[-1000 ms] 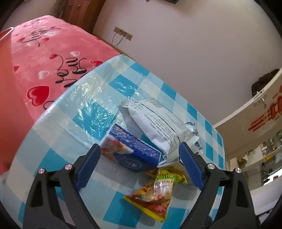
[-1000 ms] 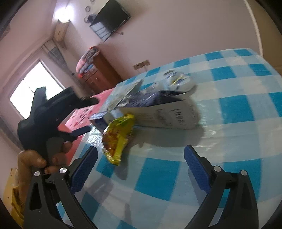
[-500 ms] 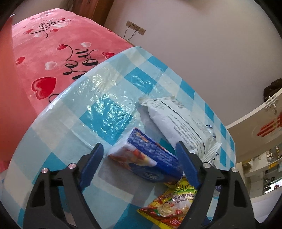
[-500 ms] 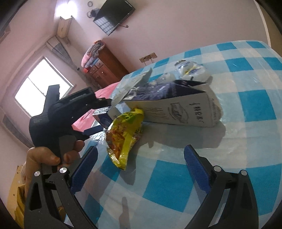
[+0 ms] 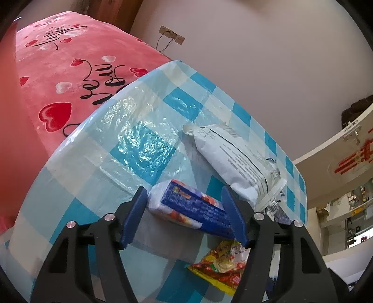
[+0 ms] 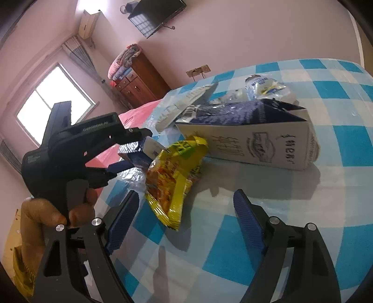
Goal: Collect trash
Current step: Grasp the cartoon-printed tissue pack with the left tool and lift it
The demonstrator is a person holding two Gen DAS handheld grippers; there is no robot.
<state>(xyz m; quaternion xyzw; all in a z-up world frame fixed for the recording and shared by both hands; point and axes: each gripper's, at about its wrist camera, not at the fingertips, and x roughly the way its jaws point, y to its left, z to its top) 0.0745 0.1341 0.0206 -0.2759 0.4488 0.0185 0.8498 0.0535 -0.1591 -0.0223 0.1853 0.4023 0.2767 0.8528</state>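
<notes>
Left gripper (image 5: 186, 215): black frame, blue ribbed pads; jaws closed in on a small blue-and-white rectangular snack packet (image 5: 190, 211), one pad at each end, packet pinched between them and lying at a slant just above the table surface. Seen also from the right wrist view (image 6: 137, 151), with the bare hand (image 6: 50, 213) wrapped round its trigger handle.

Right gripper (image 6: 186, 216): same build; jaws spread wide, nothing between the pads, poised over the table near the front of the trash pile.

Table (image 5: 105, 144): blue-and-white checked cloth under clear glossy plastic film.

Trash on table:
- Yellow-and-red crinkled foil noodle wrapper (image 6: 173, 179), propped on edge, just beyond the right gripper and beside the left gripper's tips; in the left wrist view (image 5: 221, 265), flat below the held packet.
- White-and-navy milk carton (image 6: 256, 139), lying on its side, top torn open, directly behind the wrapper.
- White plastic mailer pouch with printed label and barcode (image 5: 233, 158), tilted, leaning behind the held packet.
- Crushed clear plastic bottle with blue-and-yellow label (image 6: 265, 87), behind the carton.

Surroundings: pink bedspread with red hearts and black script (image 5: 70, 70), beside the table; brown wooden cabinet (image 6: 137, 84); wall-mounted television (image 6: 156, 14).
</notes>
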